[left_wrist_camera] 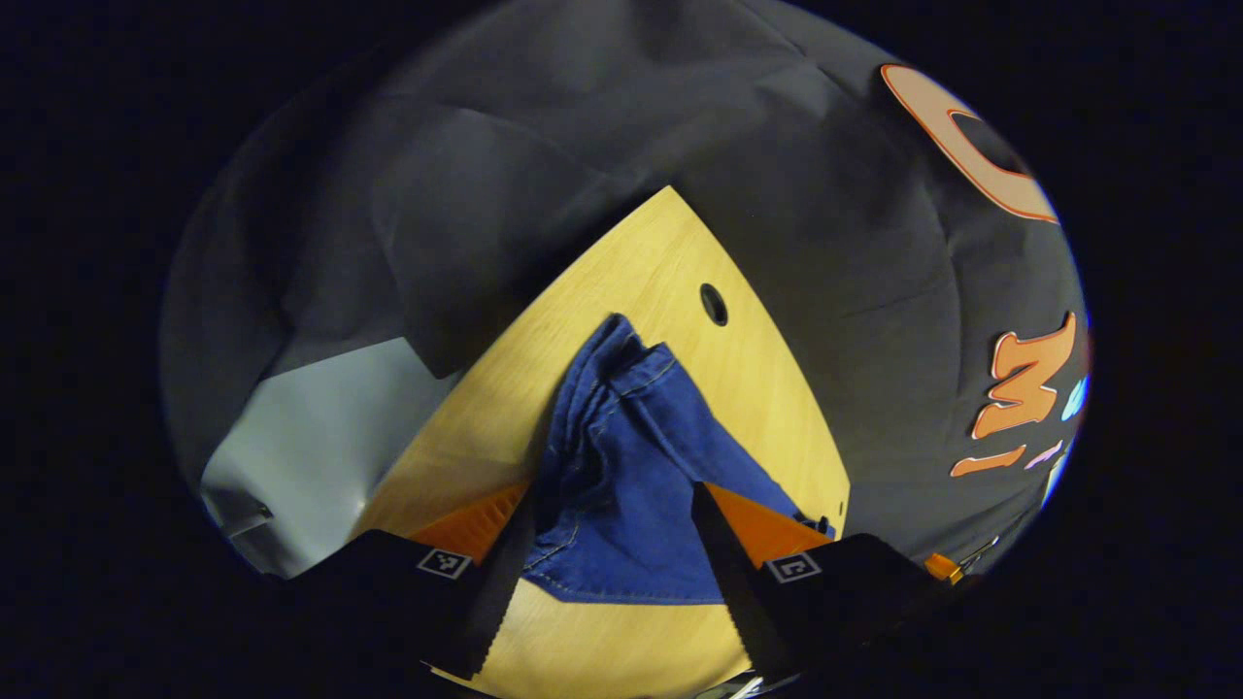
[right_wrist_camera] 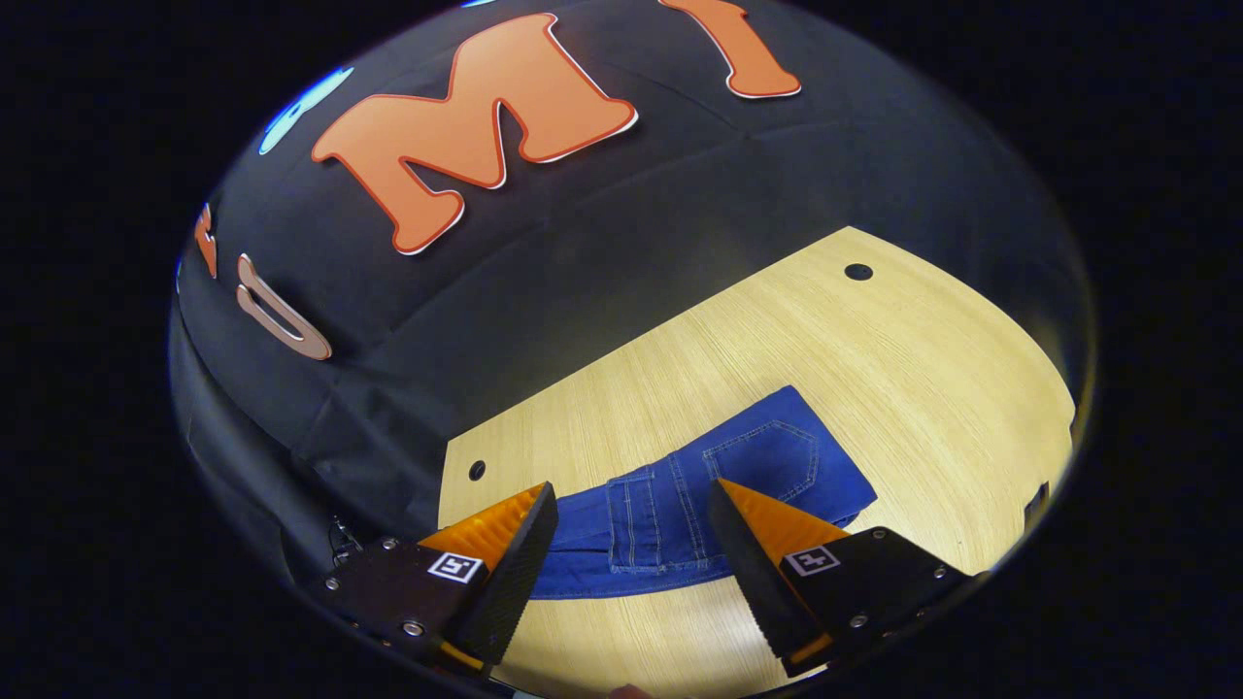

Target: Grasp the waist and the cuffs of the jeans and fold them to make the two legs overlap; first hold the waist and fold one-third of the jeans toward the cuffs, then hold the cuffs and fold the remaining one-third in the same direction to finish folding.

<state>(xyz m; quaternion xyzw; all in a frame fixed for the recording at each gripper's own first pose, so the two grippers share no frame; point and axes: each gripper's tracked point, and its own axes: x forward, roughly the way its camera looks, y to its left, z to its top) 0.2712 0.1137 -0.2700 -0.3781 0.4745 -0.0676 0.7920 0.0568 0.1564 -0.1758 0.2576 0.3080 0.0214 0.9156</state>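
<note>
Blue jeans [left_wrist_camera: 631, 466] lie on the wooden table [left_wrist_camera: 670, 262]. In the left gripper view a leg end runs away from me, bunched into folds at its far tip. My left gripper [left_wrist_camera: 612, 573] hovers open just above the near hem, fingers apart on either side of the cloth. In the right gripper view the waist part of the jeans [right_wrist_camera: 719, 495] lies flat with a back pocket facing up. My right gripper [right_wrist_camera: 631, 553] is open over the waistband, with nothing between its fingers.
The table top [right_wrist_camera: 874, 369] has small round holes [right_wrist_camera: 858, 271] near its corners, another hole [left_wrist_camera: 714, 304] beyond the leg end. Black cloth wall hangs close behind the table's far edges. A pale floor patch [left_wrist_camera: 311, 437] shows past the table's left edge.
</note>
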